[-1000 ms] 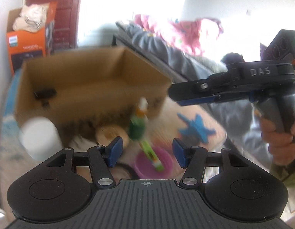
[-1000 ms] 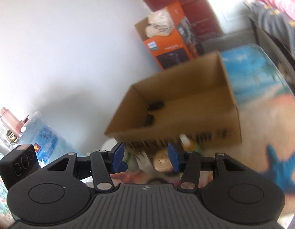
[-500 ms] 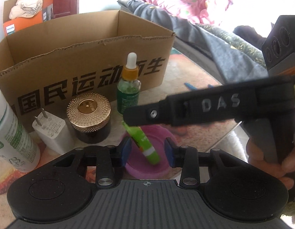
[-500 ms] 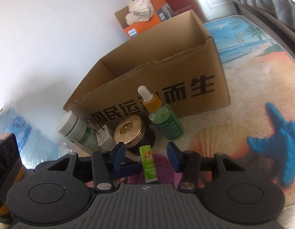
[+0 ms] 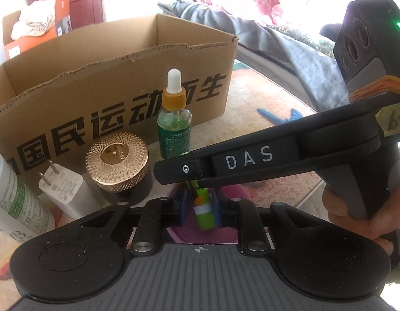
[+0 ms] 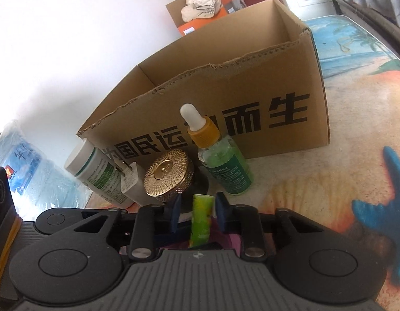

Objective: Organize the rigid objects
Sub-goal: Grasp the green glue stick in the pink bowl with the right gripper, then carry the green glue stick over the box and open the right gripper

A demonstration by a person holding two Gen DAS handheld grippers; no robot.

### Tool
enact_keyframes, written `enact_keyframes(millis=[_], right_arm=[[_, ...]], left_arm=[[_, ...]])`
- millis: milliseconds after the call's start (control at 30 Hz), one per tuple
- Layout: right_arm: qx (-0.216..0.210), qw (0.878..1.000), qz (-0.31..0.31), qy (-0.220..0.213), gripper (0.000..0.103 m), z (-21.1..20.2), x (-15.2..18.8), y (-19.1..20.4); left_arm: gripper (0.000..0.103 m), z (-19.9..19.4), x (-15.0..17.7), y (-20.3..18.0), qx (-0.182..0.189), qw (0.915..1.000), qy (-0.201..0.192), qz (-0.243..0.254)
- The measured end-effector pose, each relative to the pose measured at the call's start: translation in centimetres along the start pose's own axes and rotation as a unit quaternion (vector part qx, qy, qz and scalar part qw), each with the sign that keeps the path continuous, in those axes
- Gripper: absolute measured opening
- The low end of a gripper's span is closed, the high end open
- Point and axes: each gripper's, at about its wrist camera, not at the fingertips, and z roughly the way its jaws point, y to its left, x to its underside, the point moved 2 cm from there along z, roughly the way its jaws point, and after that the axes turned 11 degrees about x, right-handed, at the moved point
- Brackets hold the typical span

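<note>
the left claw [image 5: 198,213] has its blue pads set close on either side of a small green tube [image 5: 205,213], the right pad against it and a thin gap showing on the left, so a firm clamp cannot be told for sure. the right claw [image 6: 196,213] straddles the same green tube [image 6: 201,220] from the other side, its pads clearly apart with gaps on both sides. in the left wrist view the right claw's black body crosses above the tube, marked "das", held in a hand [image 5: 360,212]. the tube stands tilted in a pink bowl [image 5: 233,191] on the tabletop [image 6: 316,181], which carries a beach print with a blue starfish [image 6: 383,207]. just beyond the bowl sits a dark jar with a gold lid [image 5: 118,160], a white plug adapter [image 5: 64,189] beside it, and a white bottle with green label [image 5: 11,199] further left. a green dropper bottle [image 5: 175,119] stands upright in front of an open cardboard box [image 5: 70,88] with black chinese lettering. beyond that sits an orange box [image 6: 200,13].
</note>
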Motion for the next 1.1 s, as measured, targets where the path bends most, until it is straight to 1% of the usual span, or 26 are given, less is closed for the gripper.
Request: enact_keyframes(millis=[33,100,200,367,500,667,800,933,1033,1100], right_arm=[[0.0,1.0,-0.002,-0.001,0.024,0.0,0.0,0.1],[0.001,1.0,-0.004,-0.004,0.023,-0.2,0.1,0.2],[0.004,1.0,-0.007,-0.01,0.023,-0.9,0.2,0.5],[0.009,0.999,-0.022,-0.027,0.022,-2.6,0.3,1.8],[0.015,0.998,-0.04,-0.046,0.021,-4.4,0.1,3.3],[0.016,0.995,-0.065,-0.074,0.021,-6.6,-0.9,5.8],[0.006,0.991,-0.095,-0.098,0.021,-7.7,-2.8,8.3],[-0.014,0.987,-0.121,-0.108,0.021,-7.3,-5.9,10.8],[-0.032,0.986,-0.13,-0.096,0.021,-5.9,-9.0,12.5],[-0.044,0.989,-0.124,-0.072,0.021,-4.0,-11.4,13.1]], left_arm=[[0.018,-0.1,0.0,-0.1,-0.002,1.0,-0.002,0.002],[0.016,-0.1,-0.1,-0.2,-0.003,1.0,-0.006,0.004],[0.015,-0.5,-0.1,-0.4,-0.003,0.9999,-0.012,0.006],[0.015,-2.0,-0.3,-1.1,-0.003,0.9993,-0.035,0.014],[0.015,-3.7,-0.5,-1.6,-0.002,0.9983,-0.057,0.015],[0.015,-6.5,-1.2,-1.9,-0.003,0.9953,-0.096,0.013],[0.015,-9.1,-2.4,-1.2,-0.017,0.9918,-0.126,0.015],[0.015,-11.2,-4.6,0.8,-0.027,0.9891,-0.145,-0.001],[0.015,-11.9,-6.8,3.0,-0.042,0.9885,-0.145,-0.013],[0.015,-11.7,-8.2,5.0,-0.051,0.9891,-0.136,-0.025]])
